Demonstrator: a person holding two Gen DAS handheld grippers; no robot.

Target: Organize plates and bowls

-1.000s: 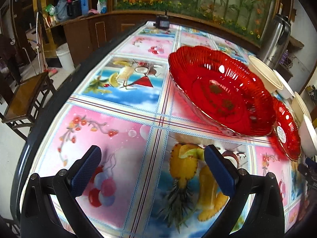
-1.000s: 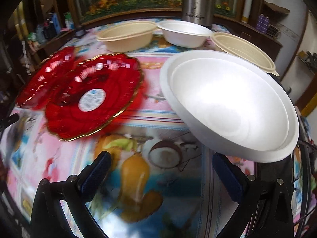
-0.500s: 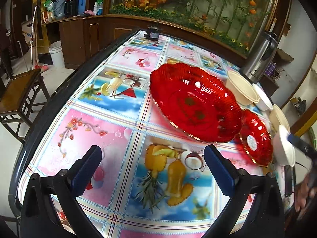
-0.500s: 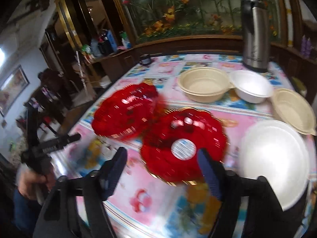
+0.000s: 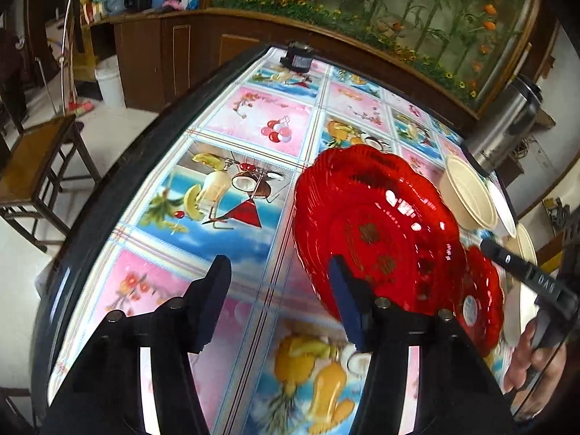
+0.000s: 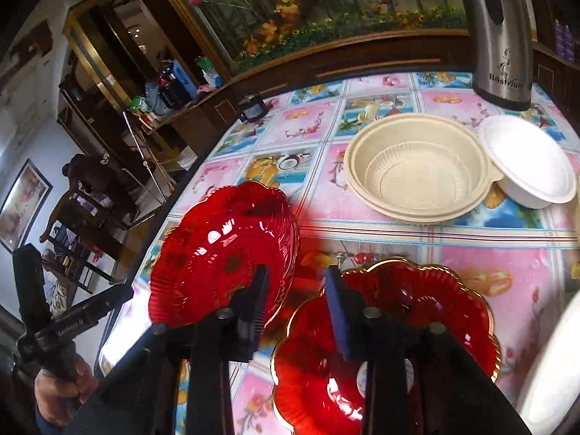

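A large red glass plate lies on the picture-patterned table. A smaller gold-rimmed red plate sits to its right. My left gripper hovers over the table just left of the large plate, its jaws closing with nothing between them. In the right wrist view my right gripper hangs above the gap between the large red plate and the gold-rimmed plate, its jaws closing on nothing. A beige bowl and a white bowl stand farther back.
A steel thermos stands at the table's far right. Another white bowl's rim shows at the right edge. A small black device sits at the far table end. A wooden chair stands off the left edge.
Both grippers' jaws have narrowed. The right gripper swung left and up, from the big white bowl to above the red plates. The left gripper pulled back and tilted.
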